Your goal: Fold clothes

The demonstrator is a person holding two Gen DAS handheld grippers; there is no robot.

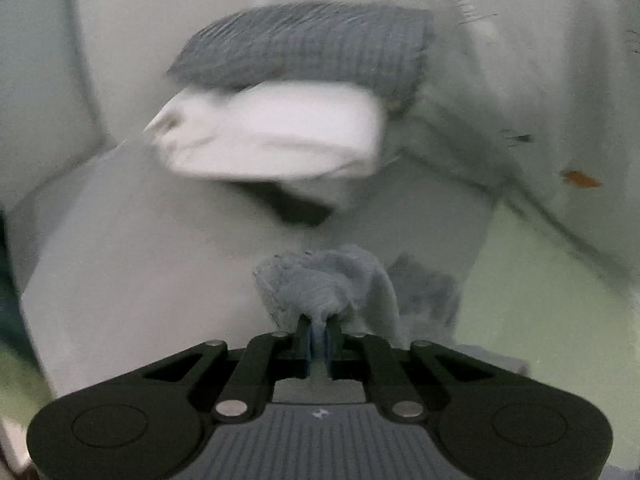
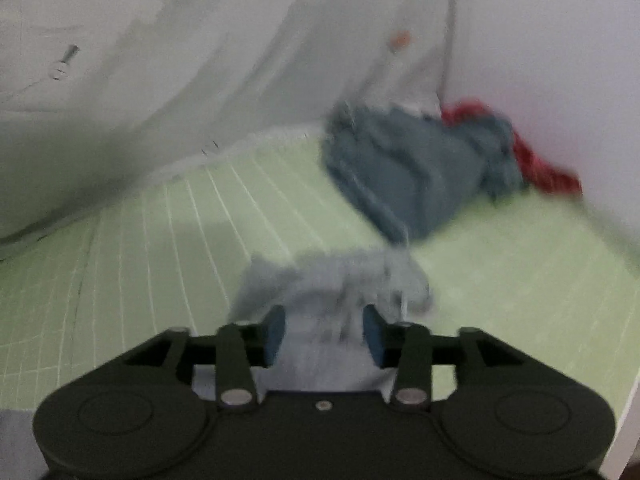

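I am viewing the left wrist picture first. The left gripper (image 1: 319,338), at the lower centre of the frame, is pinching a bunched fold of pale grey-blue ribbed cloth (image 1: 328,284) between its blue pads (image 1: 307,344); the jaws are standing nearly together, with the fabric wedged in the narrow gap and spilling upward and to the right. Beyond it, a flat light grey garment (image 1: 140,248) is lying across the middle left of the frame. Above that, in the upper centre, a folded white garment (image 1: 272,136) is resting under a folded dark grey ribbed garment (image 1: 312,52), the two touching as a stack. The green mat (image 1: 540,300) is showing at the lower right (motion blur is softening most edges).

I am now reading the right wrist picture. The right gripper (image 2: 324,334) is occupying the lower centre, its jaws standing well apart. The pale grey-blue cloth (image 2: 328,292) is lying between the blue pads (image 2: 274,334), but I cannot see either pad pressing on it. The green mat with white grid lines (image 2: 160,248) is spreading across the middle. In the upper right, a crumpled blue-grey garment (image 2: 408,176) is sitting on the mat, touching a red knitted item (image 2: 536,164) just beside it.
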